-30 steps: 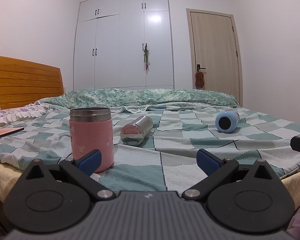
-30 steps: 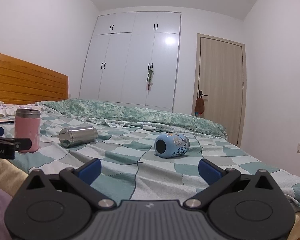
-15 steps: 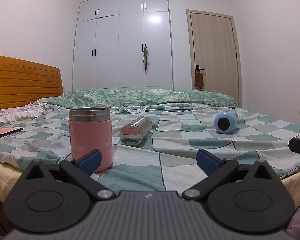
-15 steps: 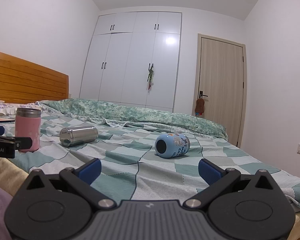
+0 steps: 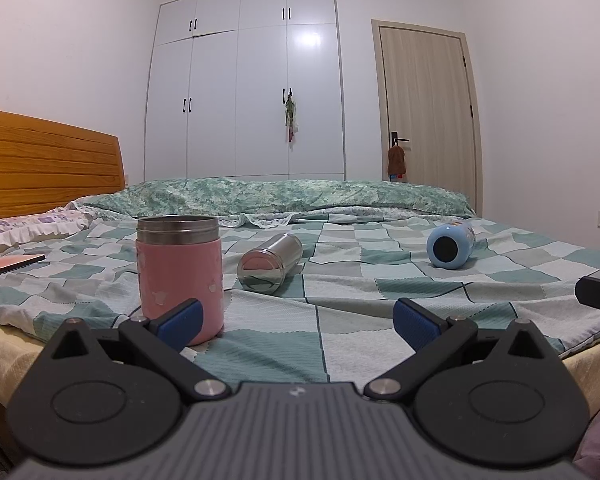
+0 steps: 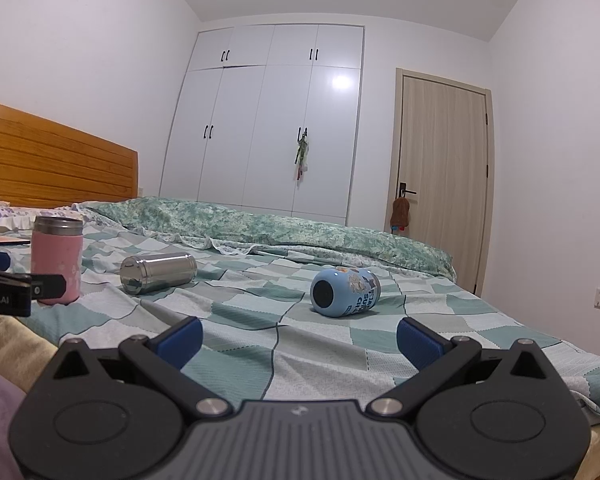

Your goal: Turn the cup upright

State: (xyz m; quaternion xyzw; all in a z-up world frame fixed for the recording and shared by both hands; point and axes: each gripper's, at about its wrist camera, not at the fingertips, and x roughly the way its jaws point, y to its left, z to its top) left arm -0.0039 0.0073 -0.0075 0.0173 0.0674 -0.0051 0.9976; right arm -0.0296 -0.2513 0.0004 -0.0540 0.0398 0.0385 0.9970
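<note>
Left view, tongs: Your left tongs [image 5: 296,322] are wide open and hold nothing.
Left view, cups: The pink cup [image 5: 179,276] stands up, right by your left pad. The silver cup [image 5: 270,263] and the blue cup [image 5: 450,247] lie on their sides on the bed [image 5: 340,320].
Left view, risk: Swing left and you could knock the pink cup over. The silver cup is round and smooth, so it may roll or slip when you pinch it.
Left view, hidden: You cannot see the open end of either lying cup. Only a corner of the other tool shows at the right edge.
Right view, tongs: Your right tongs [image 6: 298,338] are wide open too, with nothing in them.
Right view, cup: The blue cup [image 6: 346,292] lies ahead, a little to the right.
Right view, risk: The bed is soft, so a cup set down crooked may tip again.
Right view, hidden: The blue cup's far end is out of sight.
</note>
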